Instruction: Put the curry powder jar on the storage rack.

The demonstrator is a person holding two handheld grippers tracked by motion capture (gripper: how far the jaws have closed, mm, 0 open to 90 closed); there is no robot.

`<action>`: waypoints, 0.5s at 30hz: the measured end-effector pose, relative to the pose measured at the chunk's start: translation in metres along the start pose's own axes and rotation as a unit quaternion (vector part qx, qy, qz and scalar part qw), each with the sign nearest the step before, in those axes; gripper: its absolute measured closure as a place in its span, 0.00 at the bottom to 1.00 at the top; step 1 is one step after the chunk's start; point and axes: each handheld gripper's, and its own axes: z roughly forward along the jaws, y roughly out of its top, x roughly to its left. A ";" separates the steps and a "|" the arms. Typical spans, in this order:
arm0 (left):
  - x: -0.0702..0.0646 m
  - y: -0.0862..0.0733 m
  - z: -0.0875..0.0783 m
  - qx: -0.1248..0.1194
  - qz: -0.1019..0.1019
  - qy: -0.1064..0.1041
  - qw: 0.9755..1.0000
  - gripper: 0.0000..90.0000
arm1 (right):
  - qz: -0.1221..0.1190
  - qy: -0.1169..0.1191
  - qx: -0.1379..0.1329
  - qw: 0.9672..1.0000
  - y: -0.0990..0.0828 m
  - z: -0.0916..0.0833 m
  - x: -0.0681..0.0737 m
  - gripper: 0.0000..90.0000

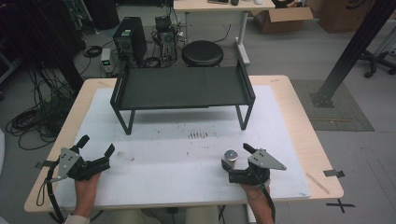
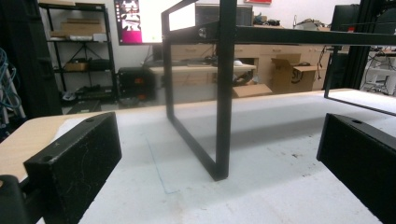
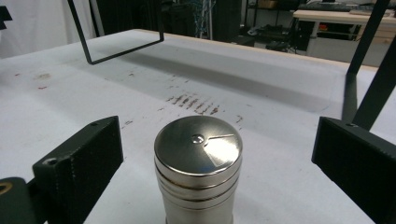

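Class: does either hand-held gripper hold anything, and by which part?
Nothing is held. The right hand-held gripper stands open around the metal shaker; the left hand-held gripper is open.

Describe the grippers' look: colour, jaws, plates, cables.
Both are black. Left gripper and right gripper each carry a grey three-cornered plate with small holes and trail a black cable. Jaws are blocky, matte, scuffed, with a screw hole on top.

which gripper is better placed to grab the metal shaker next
Right. The right gripper already sits at the metal shaker, open, with the shaker standing upright between its jaws. The left gripper, also open, is far across the table, facing a leg of the black stand.
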 end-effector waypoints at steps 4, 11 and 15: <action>0.000 0.000 0.000 0.000 0.000 0.000 1.000 0.00 | 0.003 0.001 0.003 1.000 -0.003 0.003 0.000 0.02; 0.000 0.000 0.000 -0.002 -0.001 0.000 1.000 0.00 | 0.004 0.006 0.006 1.000 -0.006 0.005 0.000 0.06; 0.000 0.000 0.000 -0.002 -0.002 0.000 1.000 0.00 | 0.002 0.012 0.005 1.000 -0.007 0.005 0.000 0.13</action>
